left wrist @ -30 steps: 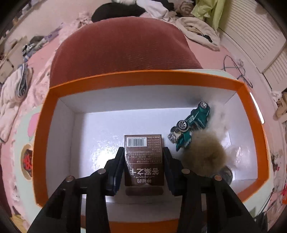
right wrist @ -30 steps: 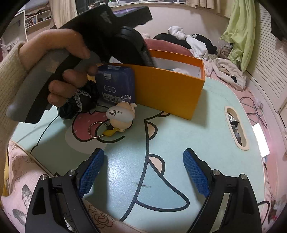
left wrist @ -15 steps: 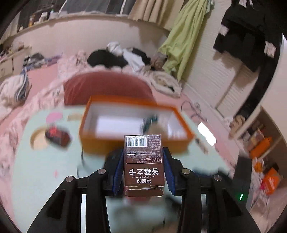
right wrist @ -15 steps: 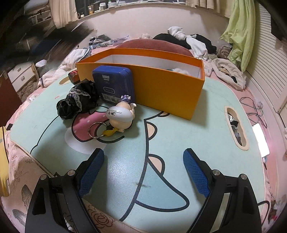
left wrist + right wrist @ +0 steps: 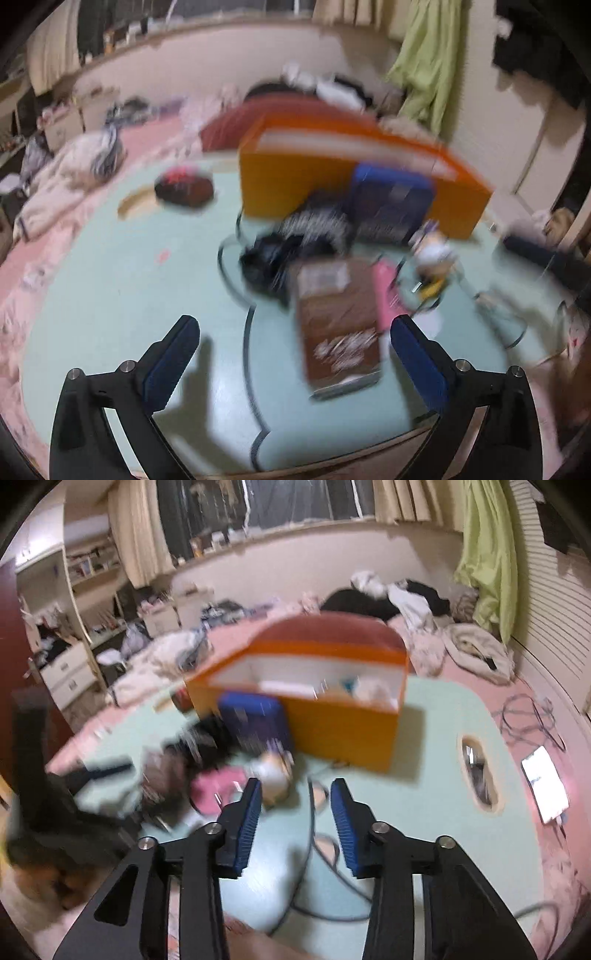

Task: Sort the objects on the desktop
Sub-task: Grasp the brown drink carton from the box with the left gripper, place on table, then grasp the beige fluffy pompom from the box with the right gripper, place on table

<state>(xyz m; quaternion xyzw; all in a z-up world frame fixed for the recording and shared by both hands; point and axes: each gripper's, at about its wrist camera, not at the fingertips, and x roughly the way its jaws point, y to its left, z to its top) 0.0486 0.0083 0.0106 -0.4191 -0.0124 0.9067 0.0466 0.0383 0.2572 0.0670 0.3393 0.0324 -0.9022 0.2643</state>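
Brown carton (image 5: 338, 325) lies loose on the mint tabletop (image 5: 122, 295), short of the orange box (image 5: 295, 184).

The left gripper (image 5: 295, 350) is opening, pads clear of the carton between them, apparently releasing it. The right gripper (image 5: 295, 819) is closing on nothing near a small figurine (image 5: 271, 775). Motion blur makes the carton's print and the blue case's (image 5: 255, 716) label unreadable.

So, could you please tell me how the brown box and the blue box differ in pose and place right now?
The brown box lies flat on the table, out in the open; the blue box stands upright, close against the orange bin. The brown box sits between the open left gripper fingers, untouched; the blue box is farther off. Both are outside the bin.
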